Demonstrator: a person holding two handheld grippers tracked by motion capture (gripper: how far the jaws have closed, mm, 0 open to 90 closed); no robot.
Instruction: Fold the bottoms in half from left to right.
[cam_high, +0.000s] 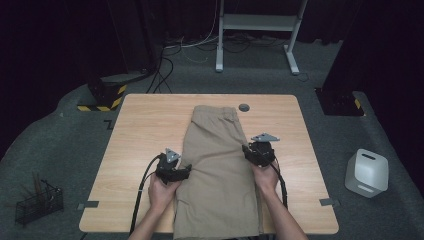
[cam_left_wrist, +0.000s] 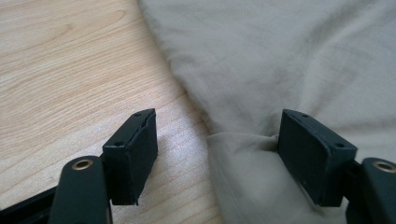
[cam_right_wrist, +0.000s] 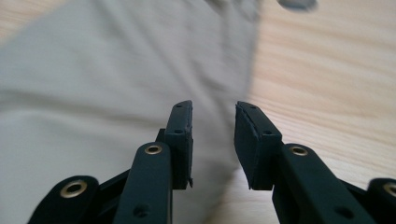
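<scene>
Two tools at khaki trousers (cam_high: 217, 165) on wooden surface (cam_high: 145, 130), left tool (cam_left_wrist: 217, 154) wide open astride cloth edge; right tool (cam_right_wrist: 213, 140) partly open over opposite edge

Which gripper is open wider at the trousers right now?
The left gripper: its jaws gape across the trousers' edge, while the right gripper shows a narrow gap.

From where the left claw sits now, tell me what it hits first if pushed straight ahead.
Probably the khaki trousers: the left claw, jaws open, already straddles their folded edge, so cloth lies directly ahead, though depth is unclear.
</scene>
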